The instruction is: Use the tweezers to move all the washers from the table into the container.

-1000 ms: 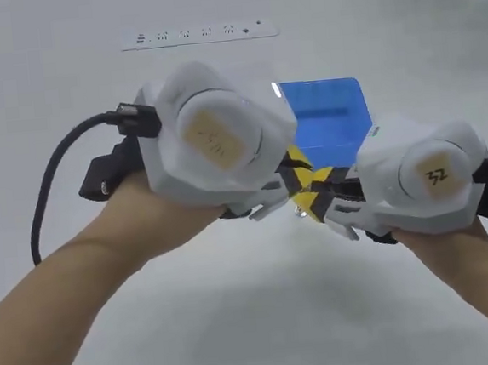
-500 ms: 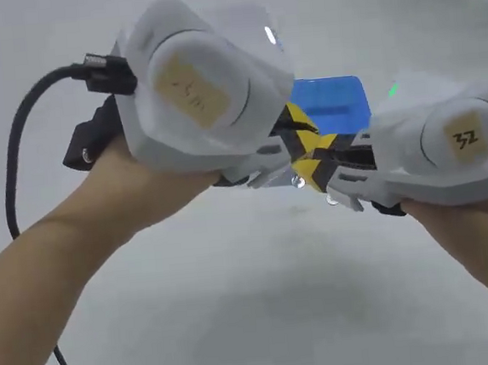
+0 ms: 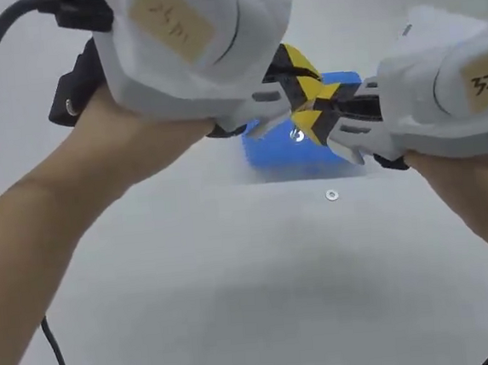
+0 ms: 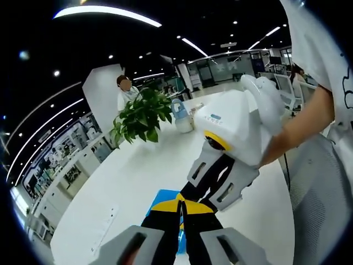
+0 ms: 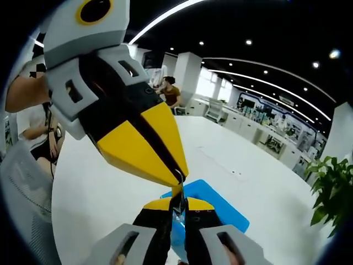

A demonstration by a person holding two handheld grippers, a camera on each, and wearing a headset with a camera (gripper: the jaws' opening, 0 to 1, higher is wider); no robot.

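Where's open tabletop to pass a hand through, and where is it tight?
Bare table lies nearer the person than the washer and blue container. Tight: left gripper and right gripper meet tip to tip above the container.

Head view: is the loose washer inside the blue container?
No, the washer lies on the bare white table just in front of the blue container, outside its walls.

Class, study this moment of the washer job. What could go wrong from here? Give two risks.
1. A small shiny piece hangs where the tips of the left hand-held gripper and right hand-held gripper meet, seen against the blue container; a slip might drop it onto the table.
2. One washer lies on the table near the container; the raised grippers may hide it, so it could be missed.
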